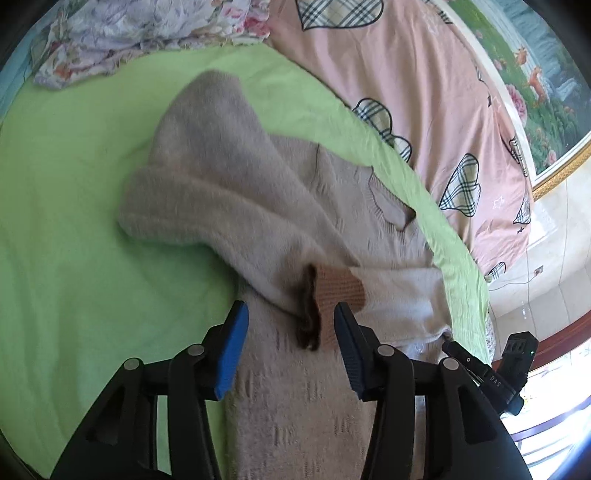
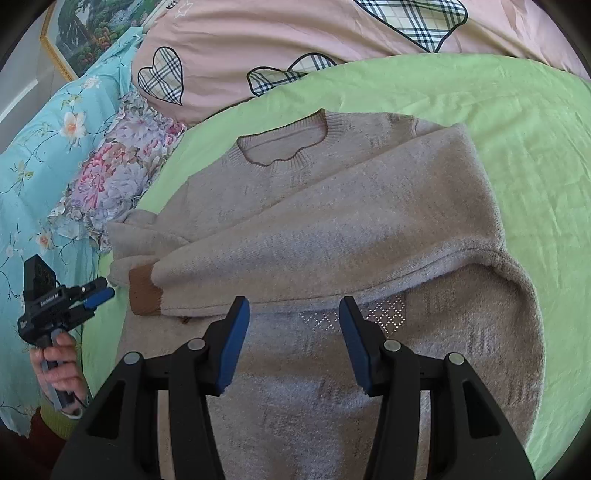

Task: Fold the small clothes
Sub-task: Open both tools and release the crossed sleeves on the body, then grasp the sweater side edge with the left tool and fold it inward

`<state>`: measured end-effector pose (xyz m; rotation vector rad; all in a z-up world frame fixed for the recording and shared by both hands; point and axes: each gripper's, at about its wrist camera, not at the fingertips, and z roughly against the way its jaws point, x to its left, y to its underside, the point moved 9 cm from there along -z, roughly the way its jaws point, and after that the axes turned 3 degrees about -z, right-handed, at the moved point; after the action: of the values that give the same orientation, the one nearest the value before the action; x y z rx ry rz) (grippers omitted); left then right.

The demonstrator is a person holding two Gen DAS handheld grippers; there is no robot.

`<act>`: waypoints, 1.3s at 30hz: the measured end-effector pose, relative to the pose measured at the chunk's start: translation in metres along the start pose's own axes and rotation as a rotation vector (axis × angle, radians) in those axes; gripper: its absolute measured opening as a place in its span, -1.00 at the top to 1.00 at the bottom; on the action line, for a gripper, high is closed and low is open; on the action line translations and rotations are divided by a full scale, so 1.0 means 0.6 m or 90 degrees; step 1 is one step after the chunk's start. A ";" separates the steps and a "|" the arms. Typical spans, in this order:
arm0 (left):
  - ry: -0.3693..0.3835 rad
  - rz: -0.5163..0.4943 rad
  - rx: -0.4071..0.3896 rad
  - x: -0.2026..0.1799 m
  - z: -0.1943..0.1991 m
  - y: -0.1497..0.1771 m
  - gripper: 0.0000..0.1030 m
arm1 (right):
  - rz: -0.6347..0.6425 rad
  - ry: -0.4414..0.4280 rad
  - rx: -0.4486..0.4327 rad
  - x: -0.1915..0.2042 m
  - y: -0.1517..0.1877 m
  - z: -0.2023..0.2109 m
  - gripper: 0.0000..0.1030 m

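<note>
Lying on one green sheet, one beige sweater, two brown cuffs

Only legible lettering: "DAS" on the right gripper body.

We are looking down on a grey sweater lying on a green sheet.

We are hovering the right gripper over the sweater's lower front, its blue pads apart and nothing sitting between them. One sleeve is lying folded across the chest, its brown cuff pointing left. Beyond the neck we are seeing a pink quilt. At the far left a hand is holding the left gripper beside the cuff.
</note>
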<state>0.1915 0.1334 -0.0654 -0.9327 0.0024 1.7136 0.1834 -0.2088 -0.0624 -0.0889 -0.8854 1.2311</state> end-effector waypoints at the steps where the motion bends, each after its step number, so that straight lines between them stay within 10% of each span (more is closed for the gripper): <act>1: -0.004 0.001 0.003 0.001 -0.006 0.003 0.05 | 0.002 0.000 0.001 0.002 0.001 0.000 -0.01; 4: -0.025 0.015 -0.003 0.012 -0.029 -0.011 0.18 | 0.007 -0.004 0.002 0.009 0.002 0.002 -0.01; 7: -0.026 0.005 -0.019 0.012 -0.048 -0.040 0.93 | 0.010 -0.006 -0.001 0.013 0.003 0.006 -0.01; 21: 0.076 -0.054 -0.201 -0.149 0.064 -0.189 0.94 | 0.042 -0.074 0.004 0.102 -0.003 -0.014 -0.01; 29: 0.145 -0.077 -0.156 -0.259 0.018 -0.140 0.94 | 0.161 -0.094 -0.035 0.250 -0.016 -0.059 -0.27; 39: 0.207 -0.064 -0.098 -0.310 -0.038 -0.084 0.94 | 0.076 -0.094 -0.028 0.209 -0.032 -0.110 -0.38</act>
<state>0.2567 -0.0094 0.0487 -1.2966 0.0389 1.4699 0.2465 -0.0848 -0.0300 -0.0882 -1.0477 1.3430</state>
